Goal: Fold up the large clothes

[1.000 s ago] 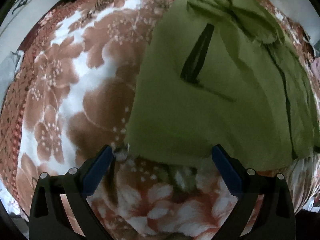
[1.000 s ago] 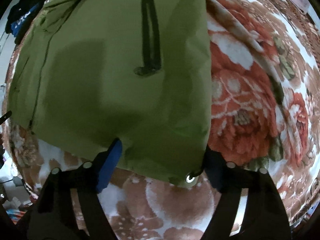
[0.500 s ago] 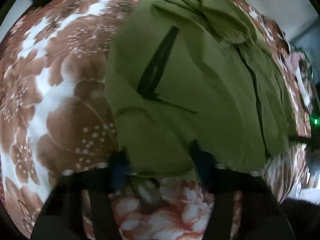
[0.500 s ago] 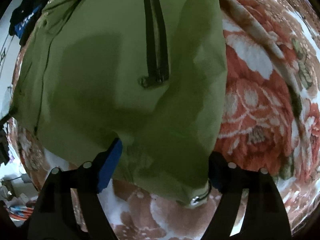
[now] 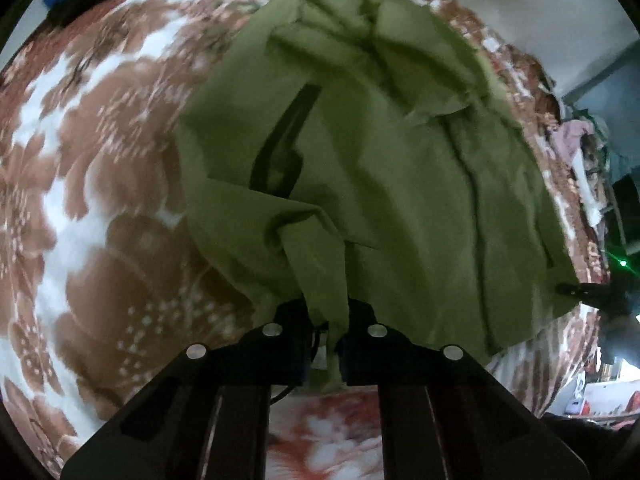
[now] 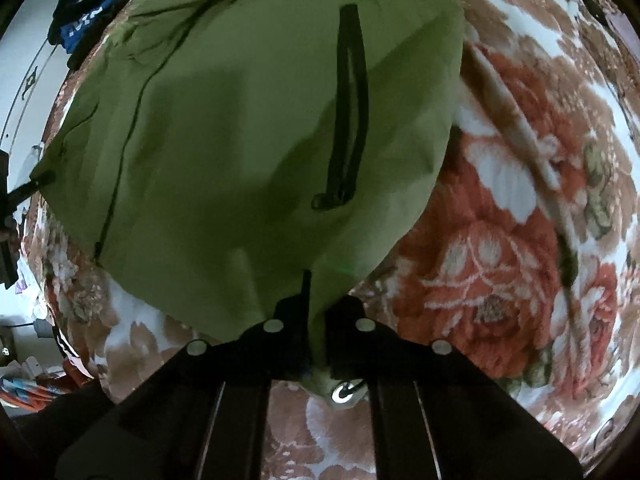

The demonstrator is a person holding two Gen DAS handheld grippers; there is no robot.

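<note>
An olive green jacket (image 5: pixel 400 168) with black zip pockets lies spread on a floral blanket (image 5: pixel 92 208). My left gripper (image 5: pixel 326 320) is shut on the jacket's near hem at one corner, and the cloth bunches and lifts there. My right gripper (image 6: pixel 316 320) is shut on the hem of the same jacket (image 6: pixel 224 128) at the other corner. A metal snap (image 6: pixel 344 392) hangs from the cloth just below the right jaws. The right gripper's tip (image 5: pixel 576 290) shows at the far right of the left wrist view.
The brown, white and red floral blanket (image 6: pixel 500 240) covers the whole surface. Dark blue clothes (image 6: pixel 84 24) lie at the far edge. Pink clothing (image 5: pixel 572 136) and clutter sit beyond the right side.
Both grippers were open around the jacket's hem and have closed on it. The hem corners have risen off the blanket and the cloth now bunches at each gripper.
</note>
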